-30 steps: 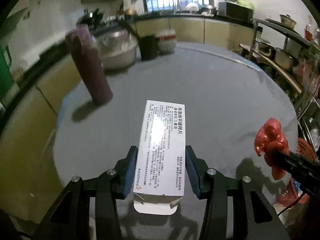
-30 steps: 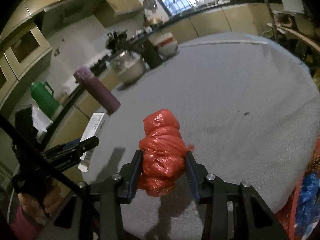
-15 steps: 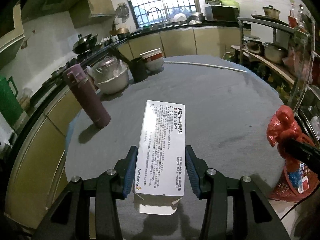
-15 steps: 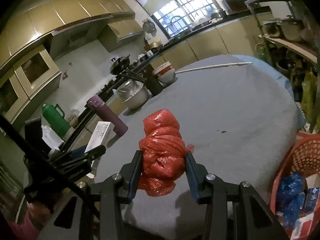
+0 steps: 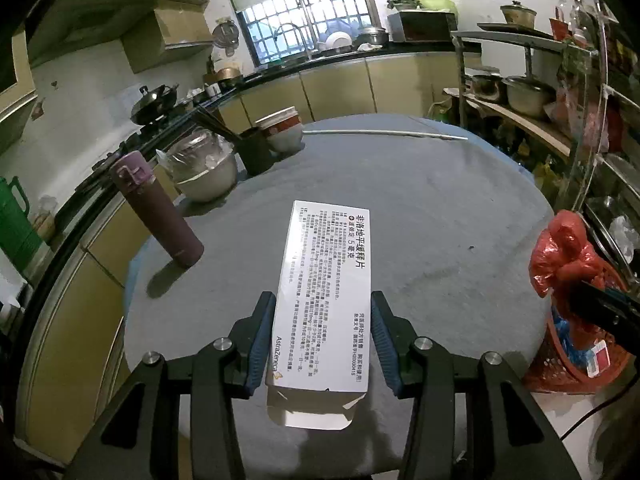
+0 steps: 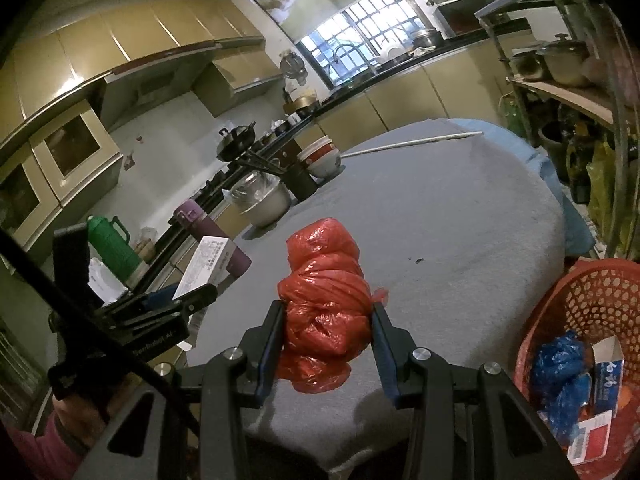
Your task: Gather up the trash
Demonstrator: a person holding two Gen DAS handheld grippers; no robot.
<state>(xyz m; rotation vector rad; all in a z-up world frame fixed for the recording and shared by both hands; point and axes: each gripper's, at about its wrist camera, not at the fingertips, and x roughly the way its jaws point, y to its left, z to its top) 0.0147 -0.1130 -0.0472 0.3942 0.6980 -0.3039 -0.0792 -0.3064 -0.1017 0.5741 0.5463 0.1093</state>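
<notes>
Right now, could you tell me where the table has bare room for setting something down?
The grey table top is bare across its middle and right side, from the purple flask over to the thin white rod. The far left edge is crowded: covered bowl, black chopstick holder, stacked bowls.

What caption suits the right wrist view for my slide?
Right gripper holds a red plastic bag above the grey table, near the red basket.

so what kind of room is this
Most likely a home kitchen. A barred window sits above a dark countertop crowded with dishes, a black wok stands at the left, and metal pots fill an open shelf rack on the right.
</notes>
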